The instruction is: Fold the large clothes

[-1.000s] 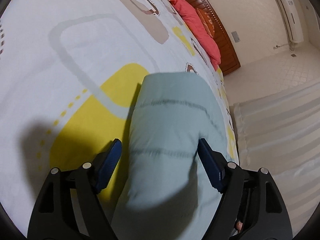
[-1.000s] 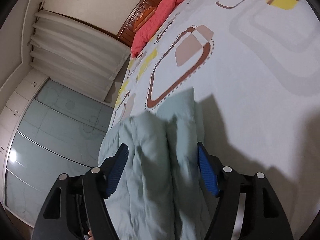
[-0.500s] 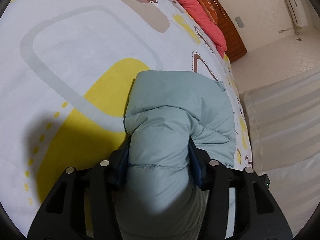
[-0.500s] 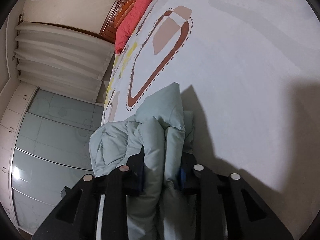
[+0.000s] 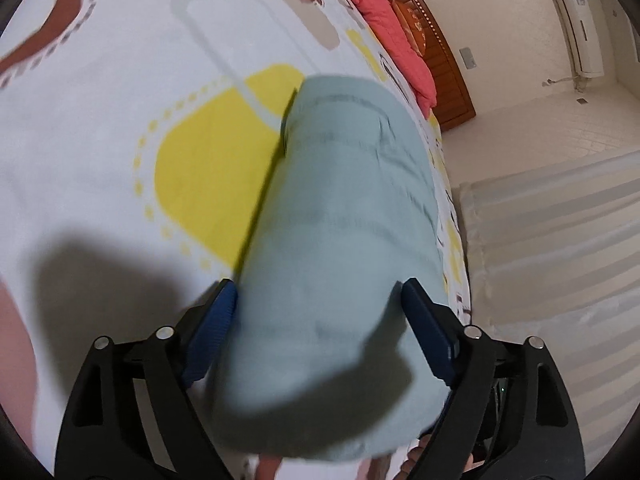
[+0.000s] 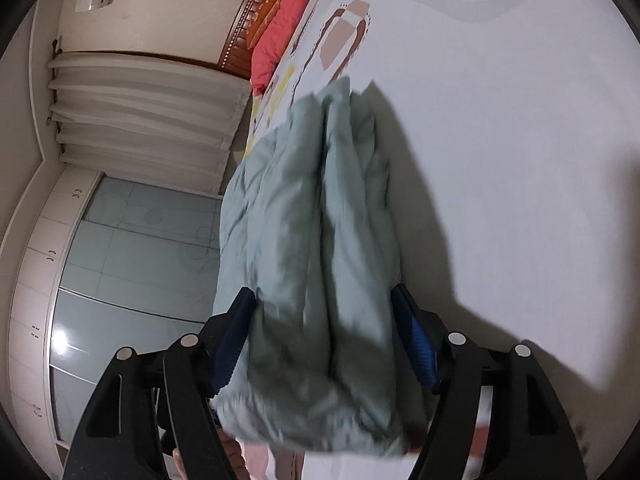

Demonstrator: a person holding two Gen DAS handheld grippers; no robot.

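Jaws just reopened, spread around folded jacket (image 5: pixel 340 220) by bed (image 5: pixel 100 140) edge.

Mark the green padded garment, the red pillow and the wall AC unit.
green padded garment (image 5: pixel 344 208), left wrist view, middle of the folded bundle.
red pillow (image 5: pixel 394 46), left wrist view, middle of its upper face.
wall AC unit (image 5: pixel 576 26), left wrist view, centre of the white casing.

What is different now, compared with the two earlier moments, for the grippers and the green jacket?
Half a second ago both grippers squeezed the pale green padded jacket. The left gripper and right gripper have just been opening; their fingers now stand wide, the jacket between them, so the grip is released. The jacket stays folded on the patterned bedsheet.
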